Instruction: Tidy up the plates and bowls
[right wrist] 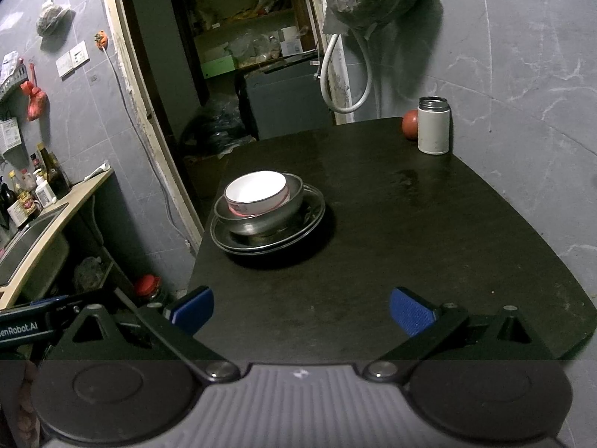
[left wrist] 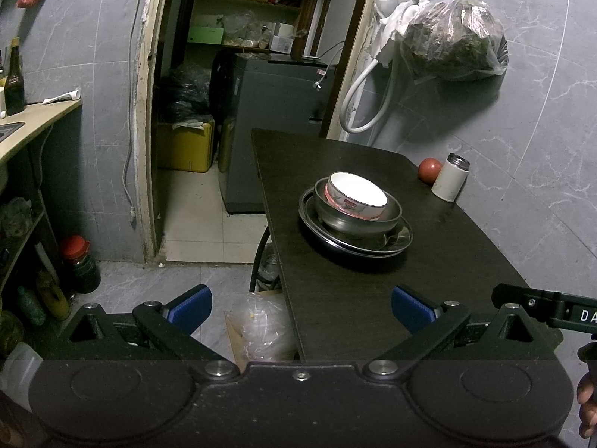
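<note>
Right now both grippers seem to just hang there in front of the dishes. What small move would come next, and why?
Probably none toward the dishes: the white bowl already sits nested in the metal bowl on the stacked plates. The left gripper and right gripper are both open, empty and short of the stack, so easing back looks sensible.

Dim, sharp fisheye views bend at the edges; glare whitens the ceramic bowl (left wrist: pixel 357 190).
</note>
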Motion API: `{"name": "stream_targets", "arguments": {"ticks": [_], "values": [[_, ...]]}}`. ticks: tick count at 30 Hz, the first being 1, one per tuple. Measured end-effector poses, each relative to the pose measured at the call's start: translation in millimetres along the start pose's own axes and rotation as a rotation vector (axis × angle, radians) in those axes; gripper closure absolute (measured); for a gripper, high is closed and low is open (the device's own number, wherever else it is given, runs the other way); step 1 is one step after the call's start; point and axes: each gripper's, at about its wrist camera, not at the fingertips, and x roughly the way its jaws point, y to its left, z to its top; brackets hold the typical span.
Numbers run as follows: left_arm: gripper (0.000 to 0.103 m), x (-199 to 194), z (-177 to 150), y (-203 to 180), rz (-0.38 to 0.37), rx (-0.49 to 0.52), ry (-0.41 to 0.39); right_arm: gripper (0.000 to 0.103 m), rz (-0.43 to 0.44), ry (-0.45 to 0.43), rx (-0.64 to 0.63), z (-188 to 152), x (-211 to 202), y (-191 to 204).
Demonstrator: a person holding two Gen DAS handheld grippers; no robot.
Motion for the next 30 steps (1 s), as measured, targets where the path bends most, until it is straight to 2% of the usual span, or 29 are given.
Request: {"name": "stream_targets", "arguments": {"ticks": [25, 30], "values": [[0.001, 0.4, 0.8, 0.4, -0.001, 0.001, 0.003, 0.000, 0.001, 0.001, 0.001, 0.5, 0.3, -0.1], [0.001, 1.0, -3.8, 0.2, 0.052, 0.044, 0.020, 0.000, 0.001, 0.002, 0.000, 0.4, 1.1, 0.3]]}}
